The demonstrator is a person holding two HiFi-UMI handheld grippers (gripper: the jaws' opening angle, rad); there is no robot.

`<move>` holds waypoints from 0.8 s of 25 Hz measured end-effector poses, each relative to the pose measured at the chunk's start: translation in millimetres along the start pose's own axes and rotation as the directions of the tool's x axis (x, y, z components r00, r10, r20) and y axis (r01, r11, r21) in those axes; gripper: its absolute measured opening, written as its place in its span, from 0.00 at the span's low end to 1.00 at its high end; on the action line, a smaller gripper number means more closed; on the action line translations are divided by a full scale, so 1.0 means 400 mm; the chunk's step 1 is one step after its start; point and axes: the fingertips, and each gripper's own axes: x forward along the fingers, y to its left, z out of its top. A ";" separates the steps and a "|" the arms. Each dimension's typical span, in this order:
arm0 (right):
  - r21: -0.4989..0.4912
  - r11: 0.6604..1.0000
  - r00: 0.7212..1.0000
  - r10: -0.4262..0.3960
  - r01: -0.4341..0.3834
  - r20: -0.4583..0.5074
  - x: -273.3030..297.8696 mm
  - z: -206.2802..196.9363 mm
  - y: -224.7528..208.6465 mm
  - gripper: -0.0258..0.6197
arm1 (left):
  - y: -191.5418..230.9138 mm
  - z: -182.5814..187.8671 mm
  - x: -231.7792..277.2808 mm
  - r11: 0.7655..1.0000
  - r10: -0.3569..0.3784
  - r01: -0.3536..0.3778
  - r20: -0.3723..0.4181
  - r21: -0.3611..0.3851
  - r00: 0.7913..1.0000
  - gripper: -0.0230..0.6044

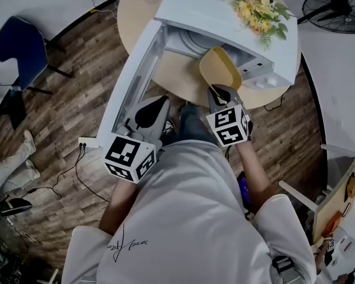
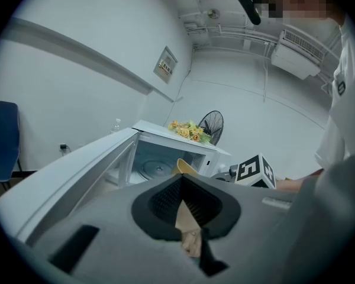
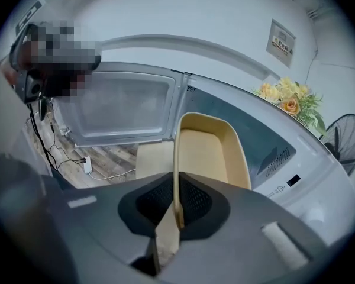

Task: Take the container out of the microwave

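Note:
A white microwave (image 1: 225,16) stands on a round wooden table (image 1: 177,81), its door (image 1: 133,78) swung open to the left. The yellow container (image 1: 220,67) is tilted on edge at the mouth of the cavity. My right gripper (image 1: 220,93) is shut on its near rim, and in the right gripper view the thin yellow rim (image 3: 177,176) runs between the black pads. My left gripper (image 1: 152,112) hovers beside the open door, shut with nothing in it. From the left gripper view the container (image 2: 183,165) shows in front of the cavity.
Yellow artificial flowers (image 1: 257,7) lie on top of the microwave. A glass turntable (image 2: 157,169) sits inside it. A floor fan (image 1: 334,5) stands at the far right, a blue chair (image 1: 21,46) at the left, and a power strip (image 1: 86,142) with cables on the wooden floor.

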 end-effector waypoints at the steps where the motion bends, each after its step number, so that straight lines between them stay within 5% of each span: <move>1: 0.013 1.000 1.000 0.007 -0.007 0.010 -0.007 0.000 0.003 0.09 | -0.001 -0.004 0.002 1.000 -0.004 0.004 -0.002 -0.005 1.000 0.03; 9: 0.144 0.986 0.990 0.065 -0.084 0.129 -0.076 0.003 -0.002 0.09 | 0.000 -0.018 0.018 1.000 -0.015 0.015 -0.010 -0.019 1.000 0.03; 20: 0.078 0.982 0.942 0.140 -0.171 0.304 -0.168 0.051 0.022 0.09 | -0.013 -0.005 0.026 0.997 -0.069 0.070 0.024 -0.030 0.997 0.03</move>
